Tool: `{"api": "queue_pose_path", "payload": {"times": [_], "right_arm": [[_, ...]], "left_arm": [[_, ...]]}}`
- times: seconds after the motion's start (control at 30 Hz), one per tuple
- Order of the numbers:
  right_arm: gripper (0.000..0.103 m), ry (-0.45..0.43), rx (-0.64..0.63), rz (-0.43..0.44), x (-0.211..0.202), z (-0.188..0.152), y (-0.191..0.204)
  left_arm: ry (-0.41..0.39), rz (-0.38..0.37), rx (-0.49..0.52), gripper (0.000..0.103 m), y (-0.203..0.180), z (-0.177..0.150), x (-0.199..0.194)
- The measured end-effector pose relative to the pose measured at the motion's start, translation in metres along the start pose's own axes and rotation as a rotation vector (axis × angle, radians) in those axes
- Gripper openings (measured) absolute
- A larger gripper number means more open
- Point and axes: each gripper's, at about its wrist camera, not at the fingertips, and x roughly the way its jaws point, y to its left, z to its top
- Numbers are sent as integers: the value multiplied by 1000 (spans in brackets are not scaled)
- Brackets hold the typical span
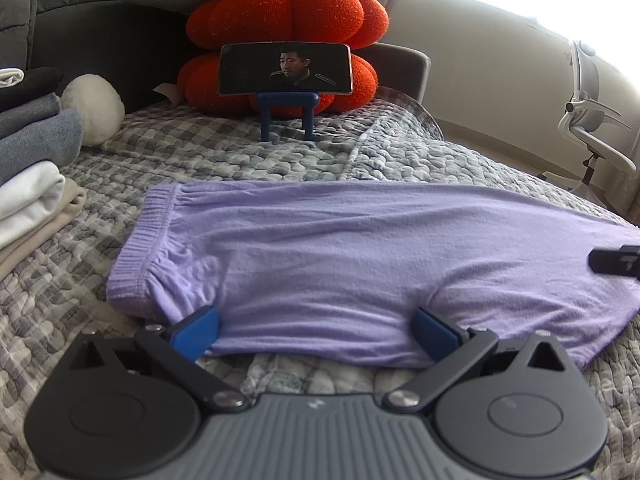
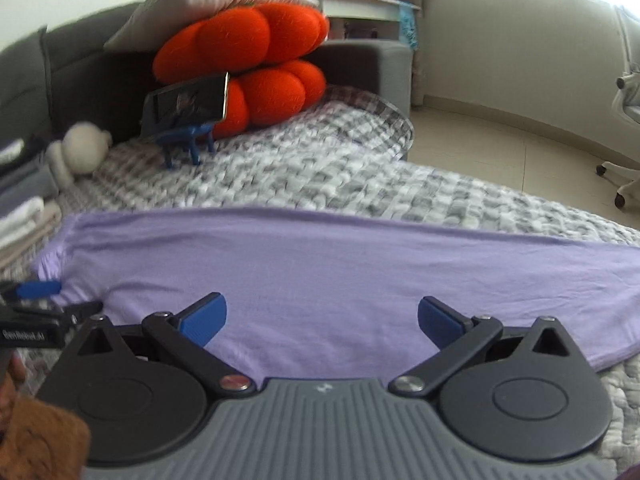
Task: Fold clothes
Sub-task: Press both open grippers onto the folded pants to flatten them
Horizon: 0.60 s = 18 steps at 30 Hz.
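Both jaws wide over lilac pants (image 1: 340, 248)

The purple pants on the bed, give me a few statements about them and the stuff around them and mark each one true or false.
1. The purple pants lie flat on the quilt. True.
2. The left gripper is shut on the pants. False: its jaws are wide open at the garment's near edge.
3. The right gripper is open above the pants. True.
4. The phone lies flat on the quilt. False: it is propped on a blue stand in front of the orange cushions.
5. A stack of folded clothes sits beyond the waistband end. True.
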Motion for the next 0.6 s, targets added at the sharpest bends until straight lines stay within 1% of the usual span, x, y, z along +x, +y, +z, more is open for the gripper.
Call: {"api": "queue_pose_path", "payload": {"times": [0.1,0.23,0.6], "right_arm": [[103,23,-46,-21,9,-9,4],[103,32,-50,-25,8,-9,-1],[103,59,-4,-79,26,9,-11]], "left_arm": [[0,0,1,103,0,0,0],[-3,1,1,103,0,0,0],[-6,1,3,103,-1,-1,1]]}}
